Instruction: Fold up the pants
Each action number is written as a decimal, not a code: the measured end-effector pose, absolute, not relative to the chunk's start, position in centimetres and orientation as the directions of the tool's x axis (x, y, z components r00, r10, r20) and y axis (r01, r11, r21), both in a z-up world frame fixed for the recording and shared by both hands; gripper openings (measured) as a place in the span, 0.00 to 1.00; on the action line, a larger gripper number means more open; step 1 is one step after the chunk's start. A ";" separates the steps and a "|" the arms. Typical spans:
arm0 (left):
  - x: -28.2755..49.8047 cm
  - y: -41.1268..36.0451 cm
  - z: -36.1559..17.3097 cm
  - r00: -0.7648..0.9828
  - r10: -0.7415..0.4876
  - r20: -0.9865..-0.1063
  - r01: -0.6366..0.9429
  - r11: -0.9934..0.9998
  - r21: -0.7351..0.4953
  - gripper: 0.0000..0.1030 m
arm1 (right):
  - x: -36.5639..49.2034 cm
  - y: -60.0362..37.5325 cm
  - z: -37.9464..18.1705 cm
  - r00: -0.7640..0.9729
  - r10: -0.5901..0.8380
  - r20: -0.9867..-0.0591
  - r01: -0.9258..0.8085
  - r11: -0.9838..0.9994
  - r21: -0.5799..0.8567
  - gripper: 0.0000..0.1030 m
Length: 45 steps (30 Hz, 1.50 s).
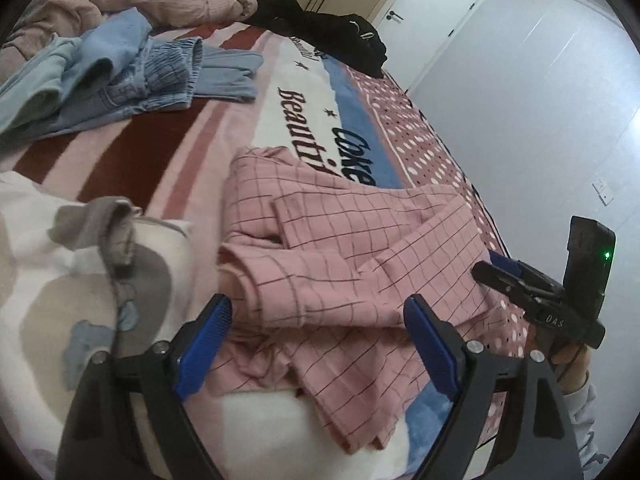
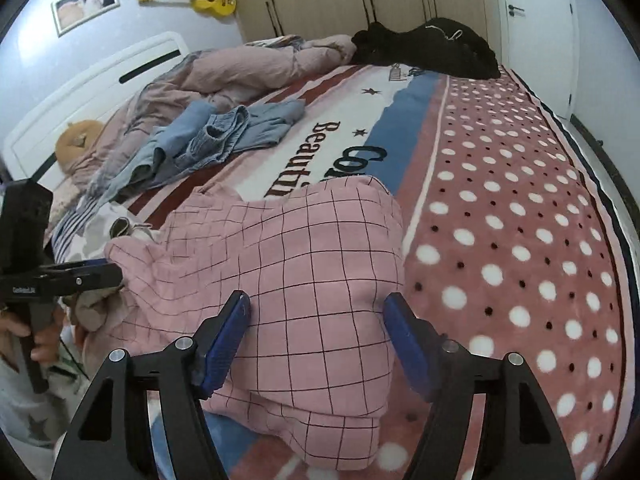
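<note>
The pink checked pants lie bunched and partly folded on the striped bed blanket. My left gripper stands open just above their near edge, its blue pads apart, gripping nothing. In the right wrist view the pants form a rounded heap, and my right gripper is open over the heap's near side, with cloth lying between its fingers and no pinch on it. The right gripper also shows at the right of the left wrist view, and the left gripper at the left of the right wrist view, held by a hand.
Blue jeans and a rumpled pink duvet lie toward the headboard. A black garment sits at the far end. A white patterned garment lies left of the pants. The dotted blanket part runs to the bed's right edge.
</note>
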<state>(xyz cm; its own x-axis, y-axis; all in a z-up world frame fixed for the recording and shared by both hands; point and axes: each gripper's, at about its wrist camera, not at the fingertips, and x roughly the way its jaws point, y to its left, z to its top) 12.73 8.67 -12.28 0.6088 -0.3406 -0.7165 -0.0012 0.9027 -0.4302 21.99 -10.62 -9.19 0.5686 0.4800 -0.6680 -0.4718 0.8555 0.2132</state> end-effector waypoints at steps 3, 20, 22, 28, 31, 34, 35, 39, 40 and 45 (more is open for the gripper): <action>13.3 8.0 -12.5 0.614 -0.328 -0.718 0.001 0.910 -0.415 0.46 | 22.0 -11.1 -9.3 0.566 0.504 -0.653 -0.470 0.848 0.246 0.65; 18.4 9.4 -8.7 0.655 -0.193 -0.731 -0.026 0.961 -0.277 0.16 | 22.9 -12.7 -9.8 0.538 0.571 -0.620 -0.454 0.816 0.358 0.65; 17.6 10.1 -9.2 0.651 -0.219 -0.727 -0.034 0.948 -0.316 0.24 | 22.7 -12.8 -9.5 0.551 0.565 -0.615 -0.458 0.820 0.343 0.65; 14.4 10.1 -10.3 0.598 -0.322 -0.734 0.033 0.925 -0.379 0.69 | 21.8 -11.5 -6.9 0.557 0.595 -0.580 -0.553 0.786 0.275 0.65; 13.0 9.2 -11.9 0.547 -0.360 -0.755 0.063 0.918 -0.392 0.69 | 21.4 -10.5 -6.2 0.565 0.587 -0.580 -0.570 0.786 0.240 0.65; 11.7 7.9 -13.3 0.548 -0.338 -0.765 0.092 0.934 -0.346 0.69 | 21.4 -10.2 -6.2 0.551 0.611 -0.569 -0.573 0.772 0.274 0.65; 11.6 7.7 -13.4 0.554 -0.335 -0.762 0.094 0.935 -0.342 0.69 | 21.4 -10.2 -6.3 0.546 0.616 -0.568 -0.571 0.770 0.286 0.65; 11.2 6.6 -13.3 0.594 -0.321 -0.738 0.101 0.939 -0.327 0.45 | 21.5 -10.4 -6.8 0.538 0.613 -0.579 -0.553 0.775 0.307 0.65; 11.4 6.5 -13.2 0.603 -0.304 -0.738 0.094 0.945 -0.313 0.37 | 21.4 -10.6 -6.9 0.536 0.616 -0.578 -0.548 0.774 0.317 0.65; 9.6 6.3 -11.2 0.666 -0.266 -0.696 0.104 0.958 -0.267 0.02 | 21.0 -11.5 -6.9 0.542 0.615 -0.573 -0.533 0.779 0.331 0.65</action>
<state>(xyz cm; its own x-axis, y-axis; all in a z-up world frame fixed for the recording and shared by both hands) 9.55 6.31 -11.24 0.6664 -0.2664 -0.6964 0.1042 0.9581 -0.2667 20.98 -11.51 -6.87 0.5422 0.6147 -0.5729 -0.5328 0.7787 0.3312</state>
